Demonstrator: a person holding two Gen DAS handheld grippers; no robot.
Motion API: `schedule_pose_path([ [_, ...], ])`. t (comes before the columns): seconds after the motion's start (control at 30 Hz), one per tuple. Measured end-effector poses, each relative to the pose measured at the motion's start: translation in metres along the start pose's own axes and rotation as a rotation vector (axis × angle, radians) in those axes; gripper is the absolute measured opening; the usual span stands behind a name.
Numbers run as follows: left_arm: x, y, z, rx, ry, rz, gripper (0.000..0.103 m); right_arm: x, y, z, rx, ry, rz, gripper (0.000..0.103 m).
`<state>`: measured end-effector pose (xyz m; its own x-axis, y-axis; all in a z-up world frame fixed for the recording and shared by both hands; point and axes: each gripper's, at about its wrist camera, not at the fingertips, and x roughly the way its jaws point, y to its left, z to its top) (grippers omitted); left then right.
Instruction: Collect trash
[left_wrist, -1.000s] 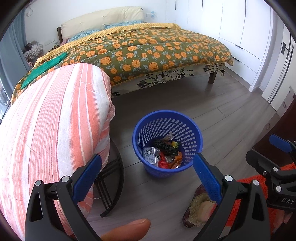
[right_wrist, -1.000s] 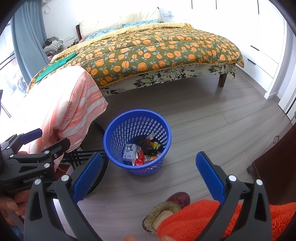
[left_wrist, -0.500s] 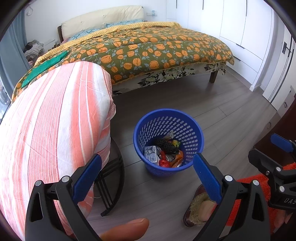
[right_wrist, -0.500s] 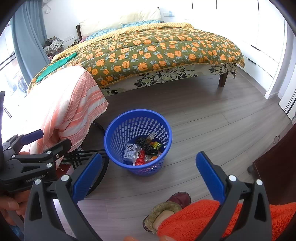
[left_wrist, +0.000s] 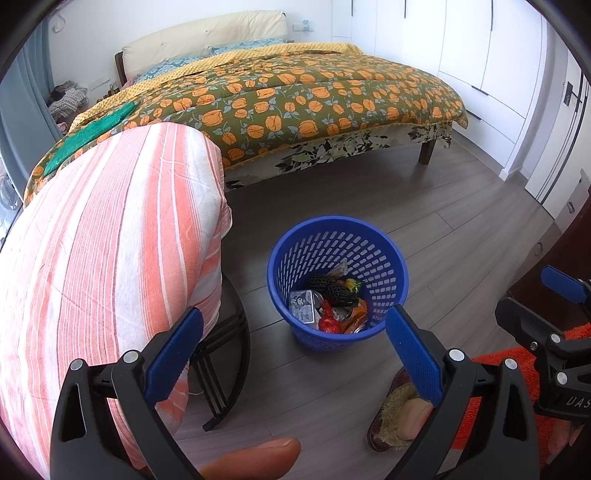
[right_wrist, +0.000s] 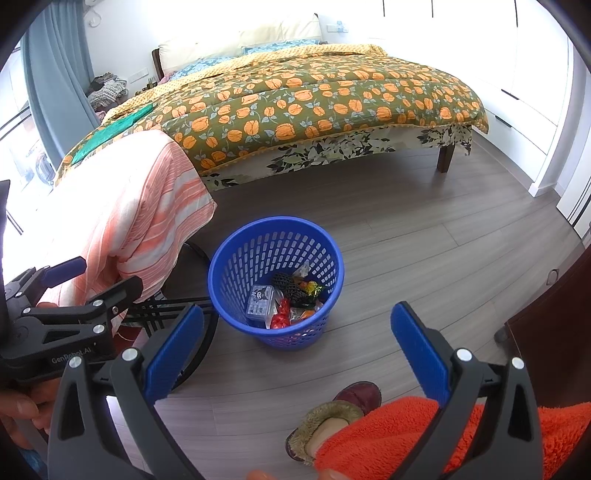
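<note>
A blue mesh waste basket (left_wrist: 338, 227) (right_wrist: 275, 225) stands on the grey wood floor. Inside it lies trash (left_wrist: 327, 301) (right_wrist: 286, 299): a small printed box, black netted pieces, red and orange wrappers. My left gripper (left_wrist: 293, 341) hovers above and in front of the basket, open, with nothing between its blue pads. My right gripper (right_wrist: 297, 338) is also open and empty, held above the floor just short of the basket. Each gripper shows at the edge of the other's view: the right gripper's fingers (left_wrist: 546, 321) and the left gripper's fingers (right_wrist: 74, 295).
An orange-and-white striped cloth (left_wrist: 110, 258) covers a stand with black legs (left_wrist: 221, 373) left of the basket. A bed with an orange floral quilt (left_wrist: 295, 96) fills the back. White wardrobes (left_wrist: 480, 44) line the right. A person's slippered foot (right_wrist: 332, 421) and orange fleece trouser leg (right_wrist: 388, 435) are below.
Both views have shifted only slightly; the basket sits a little lower in the left wrist view. Both grippers stay open and empty.
</note>
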<state>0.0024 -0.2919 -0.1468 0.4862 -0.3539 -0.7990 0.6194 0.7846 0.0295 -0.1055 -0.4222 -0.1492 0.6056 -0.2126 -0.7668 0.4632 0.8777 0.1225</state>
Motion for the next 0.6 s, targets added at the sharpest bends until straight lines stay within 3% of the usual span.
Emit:
schedule_pose_path([
  [0.6,-0.0002,0.0050,0.0010,0.003,0.001,0.002,0.098,0.0009,0.0003,-0.0010,0.000,-0.001,0.000,0.098],
])
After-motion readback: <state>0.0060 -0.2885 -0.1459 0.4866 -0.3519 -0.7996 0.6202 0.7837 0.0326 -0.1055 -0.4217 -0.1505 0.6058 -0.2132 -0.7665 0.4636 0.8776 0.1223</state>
